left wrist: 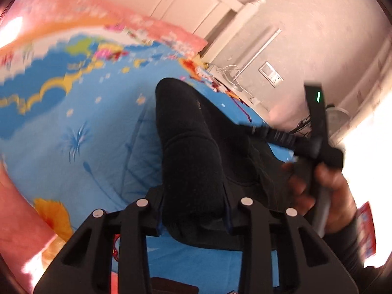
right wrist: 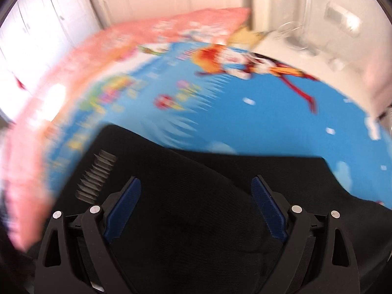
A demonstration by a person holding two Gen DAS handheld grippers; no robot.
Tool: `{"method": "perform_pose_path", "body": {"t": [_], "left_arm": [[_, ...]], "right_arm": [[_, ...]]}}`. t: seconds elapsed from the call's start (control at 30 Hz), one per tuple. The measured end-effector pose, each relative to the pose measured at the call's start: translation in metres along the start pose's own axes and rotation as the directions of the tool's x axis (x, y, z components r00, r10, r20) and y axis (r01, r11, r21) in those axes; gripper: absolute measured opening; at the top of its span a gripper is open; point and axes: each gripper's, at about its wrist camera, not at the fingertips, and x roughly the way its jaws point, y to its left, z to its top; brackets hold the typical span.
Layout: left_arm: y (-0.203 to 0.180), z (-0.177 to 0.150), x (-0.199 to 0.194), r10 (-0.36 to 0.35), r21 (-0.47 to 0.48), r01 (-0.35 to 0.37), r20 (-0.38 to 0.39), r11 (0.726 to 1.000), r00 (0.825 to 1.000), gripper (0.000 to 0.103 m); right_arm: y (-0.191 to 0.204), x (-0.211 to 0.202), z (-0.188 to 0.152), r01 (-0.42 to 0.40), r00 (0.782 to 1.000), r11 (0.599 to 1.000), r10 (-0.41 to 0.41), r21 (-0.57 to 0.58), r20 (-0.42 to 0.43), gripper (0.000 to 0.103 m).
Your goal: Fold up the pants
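Note:
Black pants (left wrist: 191, 147) lie on a bright blue patterned bedsheet (left wrist: 73, 134). My left gripper (left wrist: 193, 210) is shut on a thick bunch of the black pants fabric, which rises between its fingers. In the right wrist view the pants (right wrist: 196, 171) spread across the lower half, over the bedsheet (right wrist: 245, 117). My right gripper (right wrist: 196, 196) is open, its blue pads (right wrist: 125, 208) set wide apart just over the black fabric. The right gripper and the hand holding it also show in the left wrist view (left wrist: 316, 152), beside the pants. Both views are motion-blurred.
The sheet has a pink border (left wrist: 98, 12) at the far side. A pale wall with a socket plate (left wrist: 270, 73) and cables stands beyond the bed. White cabinet doors (right wrist: 49, 24) stand at the back left.

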Motion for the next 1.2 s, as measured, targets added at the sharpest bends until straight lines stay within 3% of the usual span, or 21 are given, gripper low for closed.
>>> {"method": "perform_pose_path", "body": {"t": [0.13, 0.33, 0.4, 0.57, 0.6, 0.67, 0.77, 0.87, 0.97, 1.03, 1.13, 1.2], "left_arm": [[-0.054, 0.007, -0.008, 0.11, 0.159, -0.115, 0.045, 0.98, 0.993, 0.033], [-0.128, 0.013, -0.009, 0.203, 0.349, -0.229, 0.11, 0.909, 0.973, 0.033], [-0.155, 0.012, -0.007, 0.223, 0.429, -0.263, 0.142, 0.864, 0.964, 0.032], [-0.224, 0.005, 0.005, 0.217, 0.625, -0.295, 0.199, 0.723, 0.956, 0.032], [-0.238, 0.003, 0.007, 0.208, 0.657, -0.296, 0.211, 0.694, 0.955, 0.032], [-0.266, -0.002, 0.012, 0.181, 0.714, -0.284, 0.22, 0.64, 0.959, 0.032], [-0.317, -0.023, 0.028, 0.125, 0.81, -0.257, 0.226, 0.527, 0.966, 0.032], [-0.373, -0.06, 0.054, 0.053, 0.886, -0.221, 0.219, 0.408, 0.974, 0.032], [-0.423, -0.113, 0.089, -0.006, 0.943, -0.176, 0.185, 0.281, 0.983, 0.032], [-0.446, -0.154, 0.117, -0.008, 0.967, -0.146, 0.151, 0.207, 0.989, 0.032], [-0.461, -0.205, 0.16, 0.03, 0.984, -0.115, 0.112, 0.137, 0.993, 0.033], [-0.46, -0.234, 0.175, 0.043, 0.985, -0.145, 0.142, 0.088, 0.989, 0.044]], "right_arm": [[0.027, -0.016, 0.042, -0.143, 0.981, 0.99, 0.14, -0.018, -0.134, 0.088], [0.061, -0.01, 0.051, -0.138, 0.941, 0.985, 0.099, -0.101, -0.324, 0.088], [0.056, -0.014, 0.05, -0.124, 0.939, 0.984, 0.074, -0.13, -0.335, 0.088], [0.013, -0.05, 0.044, -0.14, 0.953, 0.979, 0.093, -0.146, -0.29, 0.088], [-0.005, -0.062, 0.042, -0.146, 0.958, 0.981, 0.107, -0.13, -0.265, 0.086], [-0.051, -0.089, 0.031, -0.181, 0.961, 0.982, 0.165, -0.056, -0.221, 0.068], [-0.116, -0.125, 0.01, -0.198, 0.97, 0.979, 0.202, 0.045, -0.132, 0.066], [-0.208, -0.158, -0.036, -0.193, 0.977, 0.963, 0.207, 0.188, -0.055, 0.066], [-0.274, -0.176, -0.081, -0.135, 0.989, 0.949, 0.145, 0.284, -0.016, 0.067], [-0.318, -0.175, -0.115, -0.094, 0.994, 0.936, 0.109, 0.34, -0.024, 0.067], [-0.363, -0.154, -0.148, -0.053, 0.994, 0.91, 0.089, 0.41, -0.07, 0.071], [-0.374, -0.141, -0.16, -0.066, 0.99, 0.906, 0.112, 0.418, -0.085, 0.076]]}}
